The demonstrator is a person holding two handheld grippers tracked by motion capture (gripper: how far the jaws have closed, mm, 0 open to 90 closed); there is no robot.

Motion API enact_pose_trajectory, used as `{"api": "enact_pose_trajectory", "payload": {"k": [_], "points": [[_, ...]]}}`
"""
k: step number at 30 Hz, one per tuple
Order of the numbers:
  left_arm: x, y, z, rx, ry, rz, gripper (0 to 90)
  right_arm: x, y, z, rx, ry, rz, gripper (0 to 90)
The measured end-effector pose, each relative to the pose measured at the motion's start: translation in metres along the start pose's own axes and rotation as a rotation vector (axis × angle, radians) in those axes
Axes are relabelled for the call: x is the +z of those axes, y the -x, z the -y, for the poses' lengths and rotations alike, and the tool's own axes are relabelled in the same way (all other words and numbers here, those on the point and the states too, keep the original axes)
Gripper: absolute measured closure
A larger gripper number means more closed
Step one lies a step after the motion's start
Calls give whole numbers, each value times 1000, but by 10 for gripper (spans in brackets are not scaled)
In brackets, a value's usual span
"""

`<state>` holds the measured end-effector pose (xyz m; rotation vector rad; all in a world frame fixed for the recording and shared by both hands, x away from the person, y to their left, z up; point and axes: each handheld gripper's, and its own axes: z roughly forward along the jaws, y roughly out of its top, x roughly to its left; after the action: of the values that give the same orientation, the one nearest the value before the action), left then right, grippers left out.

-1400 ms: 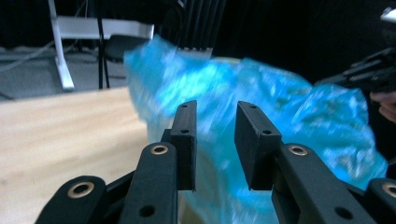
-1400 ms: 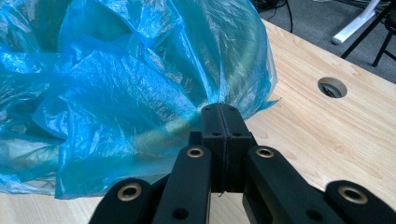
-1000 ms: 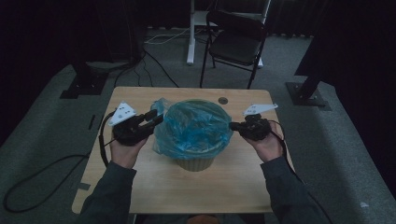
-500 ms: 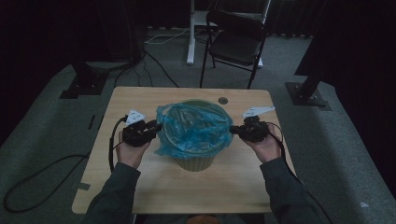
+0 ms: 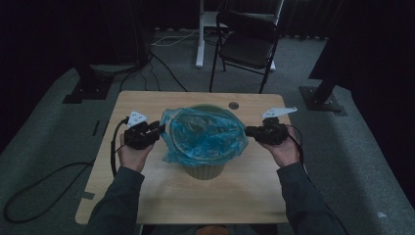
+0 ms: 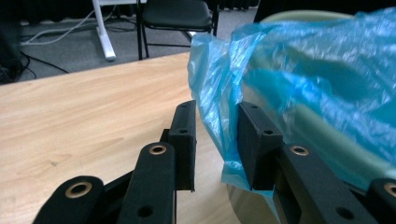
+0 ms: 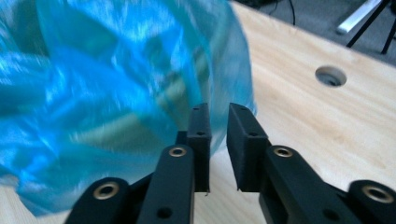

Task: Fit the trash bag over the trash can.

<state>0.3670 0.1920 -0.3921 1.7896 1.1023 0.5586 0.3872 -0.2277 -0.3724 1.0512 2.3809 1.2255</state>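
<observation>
A pale green bin [image 5: 204,171] stands mid-table, lined with a blue plastic bag [image 5: 205,129] whose edge is folded out over the rim. My left gripper [image 5: 159,128] is at the bin's left side. In the left gripper view its jaws [image 6: 217,116] stand apart with the hanging bag edge [image 6: 219,116] between them, against the right-hand pad only; they have just been opening slightly. My right gripper [image 5: 249,131] is at the bin's right side. Its jaws [image 7: 218,116] have just been opening, with a narrow gap and nothing in it; the bag [image 7: 116,70] lies just beyond the tips.
The wooden table [image 5: 161,191] has bare room in front of and beside the bin. A round cable hole [image 5: 234,105] sits behind the bin. A black chair [image 5: 247,44] and stand bases are on the floor beyond the table.
My left gripper has come down and in toward the bin's left side. The right hand has stayed by the right rim.
</observation>
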Motion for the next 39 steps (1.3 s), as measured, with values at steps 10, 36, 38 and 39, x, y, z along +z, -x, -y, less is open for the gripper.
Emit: {"api": "enact_pose_trajectory", "payload": {"k": [10, 36, 38, 39], "points": [[7, 8, -20, 23, 2, 65, 625, 9, -1, -24, 6, 65, -29, 727], [53, -2, -45, 2, -60, 123, 891, 52, 21, -53, 25, 33, -36, 900], [59, -5, -43, -8, -78, 121, 891, 58, 25, -53, 36, 19, -25, 900], [62, -6, -42, -12, -86, 125, 891, 62, 28, -51, 49, 9, -20, 900]]}}
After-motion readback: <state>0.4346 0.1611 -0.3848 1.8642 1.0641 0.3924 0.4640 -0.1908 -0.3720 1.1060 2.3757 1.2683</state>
